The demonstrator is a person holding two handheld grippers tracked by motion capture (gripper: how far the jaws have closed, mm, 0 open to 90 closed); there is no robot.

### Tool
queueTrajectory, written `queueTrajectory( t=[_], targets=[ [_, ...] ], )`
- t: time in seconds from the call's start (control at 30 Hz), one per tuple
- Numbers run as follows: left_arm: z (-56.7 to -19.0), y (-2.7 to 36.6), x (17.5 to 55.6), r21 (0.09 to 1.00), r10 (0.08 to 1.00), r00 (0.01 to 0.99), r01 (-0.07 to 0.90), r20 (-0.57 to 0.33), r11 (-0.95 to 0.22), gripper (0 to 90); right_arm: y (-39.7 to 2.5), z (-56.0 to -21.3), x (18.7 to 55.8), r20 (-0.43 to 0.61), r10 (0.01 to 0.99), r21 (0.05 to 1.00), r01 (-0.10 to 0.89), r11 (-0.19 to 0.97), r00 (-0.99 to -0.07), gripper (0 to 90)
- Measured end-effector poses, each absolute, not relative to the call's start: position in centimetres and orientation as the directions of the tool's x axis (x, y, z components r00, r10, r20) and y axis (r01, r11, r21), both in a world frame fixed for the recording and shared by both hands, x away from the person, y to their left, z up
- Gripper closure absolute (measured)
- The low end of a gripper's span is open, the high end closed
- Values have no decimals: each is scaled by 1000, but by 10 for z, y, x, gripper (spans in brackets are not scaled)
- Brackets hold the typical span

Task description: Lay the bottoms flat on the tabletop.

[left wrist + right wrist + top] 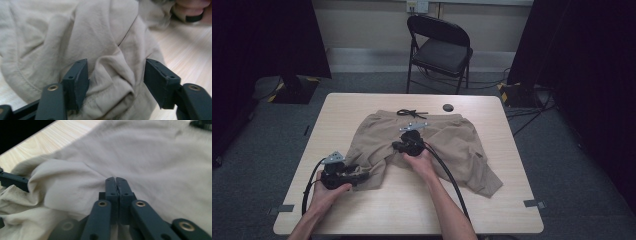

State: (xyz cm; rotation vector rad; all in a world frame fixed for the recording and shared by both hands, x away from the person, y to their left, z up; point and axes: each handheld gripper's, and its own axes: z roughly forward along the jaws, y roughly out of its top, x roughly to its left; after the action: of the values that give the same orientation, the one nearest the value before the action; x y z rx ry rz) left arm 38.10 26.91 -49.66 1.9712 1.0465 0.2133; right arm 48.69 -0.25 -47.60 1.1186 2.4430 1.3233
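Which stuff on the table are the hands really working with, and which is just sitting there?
In use:
- tan shorts, bunched on the table
- left tongs, open around a fold at a leg end
- right tongs, shut, pinching the cloth near the middle

Just lying about:
- small black round thing on the table
- folding chair behind the table

A small round dark disc (448, 107) lies on the light wooden surface (412, 210) near its far edge, a little right of the middle. Beyond that far edge a black folding chair (439, 50) stands on the grey carpet, facing the surface. Strips of grey tape (534, 203) sit near the two near corners, with black cables (524, 117) trailing on the floor off the far right corner.
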Motion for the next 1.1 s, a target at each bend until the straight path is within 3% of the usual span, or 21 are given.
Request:
queueTrajectory(
  t=[0.13,0.23,0.33,0.47,0.53,0.77,0.97,1.1],
  targets=[
    [-499,273,382,762,753,619,593,-224,-261,724,-5,-474,479,200,659,780,525,341,-725,653],
    [-495,282,383,777,742,615,593,-268,-211,842,-11,-458,466,203,640,815,490,308,-741,579],
    [-487,291,381,798,732,608,584,-308,-149,850,-17,-445,450,194,609,843,448,298,-769,588],
    [-478,302,381,820,734,592,566,-333,-85,852,-19,-448,425,197,544,851,418,319,-815,731],
    [-477,306,381,824,738,581,563,-343,-60,851,-16,-458,420,200,531,833,428,350,-823,756],
    [-472,316,381,834,741,563,552,-367,-6,851,14,-487,430,208,521,775,464,428,-828,773],
    [-473,325,381,832,761,543,555,-355,-8,850,29,-481,450,204,549,784,471,404,-811,786],
    [-477,333,382,823,782,511,568,-357,4,850,33,-479,460,215,570,782,490,386,-793,737]
  ],
)
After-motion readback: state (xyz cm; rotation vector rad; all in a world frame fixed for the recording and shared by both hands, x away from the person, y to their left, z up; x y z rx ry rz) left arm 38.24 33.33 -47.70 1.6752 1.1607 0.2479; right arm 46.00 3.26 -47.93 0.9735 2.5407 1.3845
